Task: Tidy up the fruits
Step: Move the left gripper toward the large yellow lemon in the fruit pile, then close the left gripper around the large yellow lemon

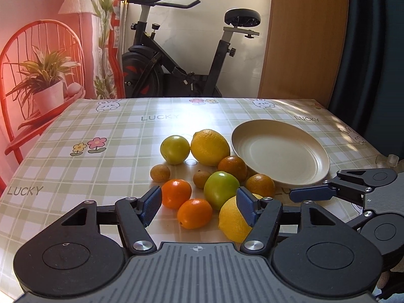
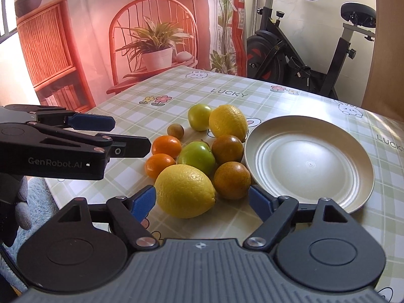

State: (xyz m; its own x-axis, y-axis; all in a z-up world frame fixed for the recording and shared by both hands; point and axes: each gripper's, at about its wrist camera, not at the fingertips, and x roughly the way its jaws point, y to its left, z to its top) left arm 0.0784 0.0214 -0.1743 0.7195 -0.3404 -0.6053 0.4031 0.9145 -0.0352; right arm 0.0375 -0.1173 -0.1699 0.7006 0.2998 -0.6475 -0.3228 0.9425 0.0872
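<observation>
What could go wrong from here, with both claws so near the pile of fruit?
1. The near lemon touches other fruit; closing the right claw on it may send the brownish orange rolling.
2. The left claw and right claw work close together over the same pile and may collide.
3. The near lemon is round and glossy; it might slip from the pads before reaching the plate.

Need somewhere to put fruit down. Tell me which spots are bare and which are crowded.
The plate is empty. The tablecloth is bare left of the fruit pile, out to its edge, and behind the pile. Crowded: the fruits sit packed together against the plate's left rim.
</observation>
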